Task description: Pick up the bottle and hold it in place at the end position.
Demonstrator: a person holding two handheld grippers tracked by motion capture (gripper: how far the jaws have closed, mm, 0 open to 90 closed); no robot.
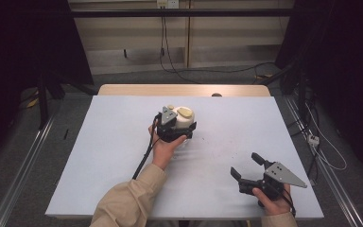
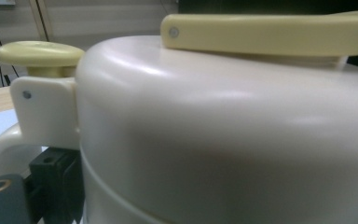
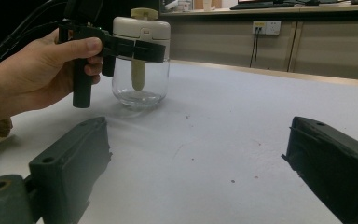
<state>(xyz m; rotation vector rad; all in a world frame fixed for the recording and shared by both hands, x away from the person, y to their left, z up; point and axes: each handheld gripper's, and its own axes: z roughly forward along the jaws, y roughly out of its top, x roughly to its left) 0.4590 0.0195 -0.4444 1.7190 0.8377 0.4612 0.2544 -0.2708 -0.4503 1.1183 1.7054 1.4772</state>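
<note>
A clear glass jar (image 3: pixel 140 86) with a cream lid (image 2: pixel 223 121) stands on the table's middle. The lid carries a pale yellow knob (image 2: pixel 39 53) and a yellow flap (image 2: pixel 265 32); a cream stem hangs inside the glass. My left gripper (image 1: pixel 179 127) is shut around the lid's side, and in the right gripper view one black jaw of the left gripper (image 3: pixel 137 49) crosses the lid's front. My right gripper (image 1: pixel 245 164) rests low near the front right, open, with nothing between its fingers (image 3: pixel 70 158).
The table (image 1: pixel 113 156) has a pale sheet over it, with a wooden edge (image 1: pixel 137 90) at the far side. A black cable (image 1: pixel 144 158) trails from the left gripper along the forearm. Floor rails, cables and dark stands flank the table.
</note>
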